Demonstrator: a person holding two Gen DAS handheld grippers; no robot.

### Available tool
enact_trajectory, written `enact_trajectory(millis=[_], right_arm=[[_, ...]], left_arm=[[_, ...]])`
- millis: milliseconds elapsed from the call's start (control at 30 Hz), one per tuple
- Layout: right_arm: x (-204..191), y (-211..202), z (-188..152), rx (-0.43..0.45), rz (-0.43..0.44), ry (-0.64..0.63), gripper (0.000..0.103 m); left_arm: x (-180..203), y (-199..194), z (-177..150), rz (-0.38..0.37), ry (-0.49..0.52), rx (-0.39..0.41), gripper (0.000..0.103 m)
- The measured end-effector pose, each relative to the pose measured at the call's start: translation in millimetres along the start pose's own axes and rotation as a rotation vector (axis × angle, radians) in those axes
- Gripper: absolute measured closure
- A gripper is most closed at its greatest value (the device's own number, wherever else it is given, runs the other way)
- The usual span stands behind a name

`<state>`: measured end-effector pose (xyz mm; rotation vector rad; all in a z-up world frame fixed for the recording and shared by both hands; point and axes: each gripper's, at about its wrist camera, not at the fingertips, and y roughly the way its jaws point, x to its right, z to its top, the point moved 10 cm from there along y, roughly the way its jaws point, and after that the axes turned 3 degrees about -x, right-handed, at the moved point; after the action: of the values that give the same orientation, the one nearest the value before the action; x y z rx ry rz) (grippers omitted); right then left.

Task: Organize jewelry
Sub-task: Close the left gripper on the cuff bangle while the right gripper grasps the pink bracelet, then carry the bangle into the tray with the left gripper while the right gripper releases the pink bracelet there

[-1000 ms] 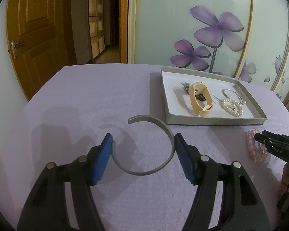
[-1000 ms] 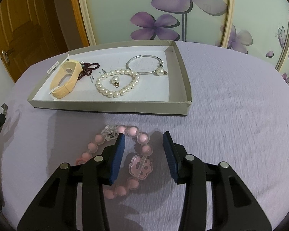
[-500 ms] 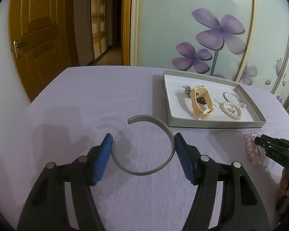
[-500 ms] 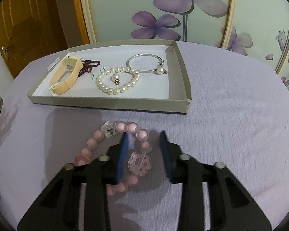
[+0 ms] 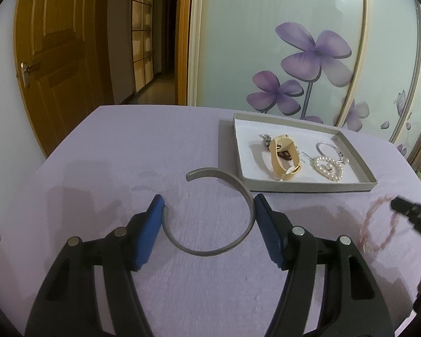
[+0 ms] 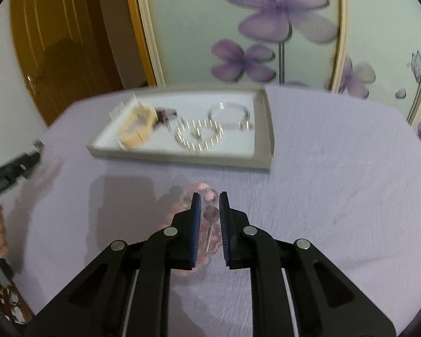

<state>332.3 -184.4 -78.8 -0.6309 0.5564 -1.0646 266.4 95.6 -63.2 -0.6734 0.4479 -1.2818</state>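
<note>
The left gripper (image 5: 207, 210) stands wide apart over the purple tablecloth (image 5: 126, 151), its blue pads (image 5: 150, 233) flanking a grey open cuff bangle (image 5: 224, 216). The bangle lies flat on the cloth; both pads sit at or just beside its outer edge, and contact cannot be confirmed. The cuff's gap faces away and to the left.

The right gripper (image 6: 209, 205) is drawn narrow, its pads clamped on a pink bead bracelet (image 6: 210, 214). One round bead shows between the pads; the remaining beads trail below and ahead in blur. In the left wrist view the same bracelet (image 5: 379, 230) appears as a pink smear beside the right gripper's black tip (image 5: 412, 213).

Beyond both grippers a shallow grey tray (image 5: 308, 186) rests on the cloth. It holds a tan strap band (image 5: 283, 157) with a dark beaded item just behind it, a pearl bracelet (image 5: 327, 167), and a thin silver bangle (image 5: 329, 148). The cuff bangle's far end lies near the tray's front-left corner.

Behind the table stand a glass panel with purple flowers (image 5: 314, 53) and a wooden door (image 5: 53, 56).
</note>
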Motion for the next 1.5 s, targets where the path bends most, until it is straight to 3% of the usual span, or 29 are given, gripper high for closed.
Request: enact_trajectory(millis=[267,600,1133,1500], right_arm=[[-2.4,-36.8,41.2,0.114,-0.019,-0.022,0.089],[5.4,-30.0,79.5,0.166,-0.079,-0.027,0.089],[-9.2,57.7,114.7,0.115,-0.026,0.031,0.089],[-0.9,102.8,108.2,0.072,-0.024,0.058,0.089]], left_arm=[[1.2,-9.7,3.5,-0.010,0.000,0.017,0.038],[0.5,-12.5,13.2,-0.014,0.002,0.040,0.038],[21.4,0.0,51.3,-0.029,0.050,0.092,0.038],[42.1,21.1,71.7,-0.037,0.092,0.097,0.038]])
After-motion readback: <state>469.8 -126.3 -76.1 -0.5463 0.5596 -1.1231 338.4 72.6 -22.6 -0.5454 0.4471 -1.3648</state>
